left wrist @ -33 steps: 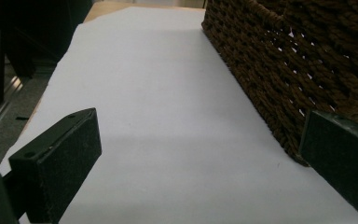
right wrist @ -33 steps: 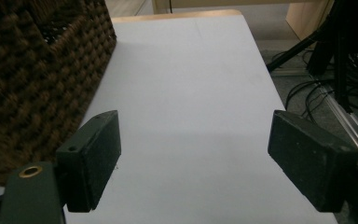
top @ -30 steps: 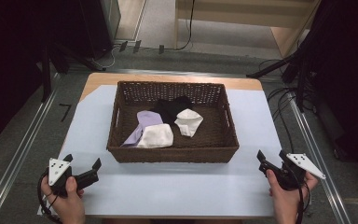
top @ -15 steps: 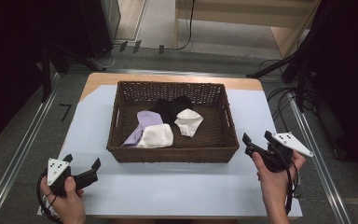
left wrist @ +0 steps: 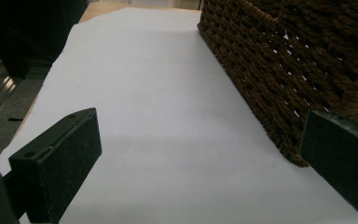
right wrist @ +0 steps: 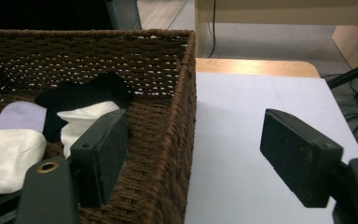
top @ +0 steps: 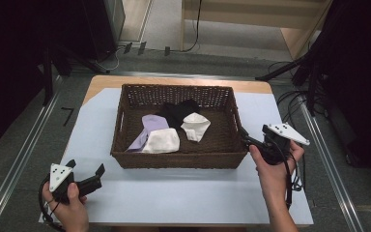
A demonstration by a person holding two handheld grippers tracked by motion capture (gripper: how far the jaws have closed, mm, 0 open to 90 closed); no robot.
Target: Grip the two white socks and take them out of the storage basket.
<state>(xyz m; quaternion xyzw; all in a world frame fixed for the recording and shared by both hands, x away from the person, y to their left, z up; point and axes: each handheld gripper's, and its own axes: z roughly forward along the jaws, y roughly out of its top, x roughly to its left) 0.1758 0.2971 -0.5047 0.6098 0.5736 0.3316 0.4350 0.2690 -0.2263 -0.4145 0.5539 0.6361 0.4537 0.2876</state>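
No brand, label or writing is showing anywhere legibly. The dark brown rectangular wicker basket is sitting mid-table, its long axis running left to right across the pale lavender-white sheet covering the wooden table. Inside it are lying a black cloth, a lilac cloth and two white folded cloths, bunched together. The right gripper is hovering just beside the basket's right wall, jaws apart with that wall's rim between them, having just been closing slightly. The left gripper is resting near the front left corner, jaws wide and holding nothing. Grey floor, metal rails and trailing cables are surrounding the table.
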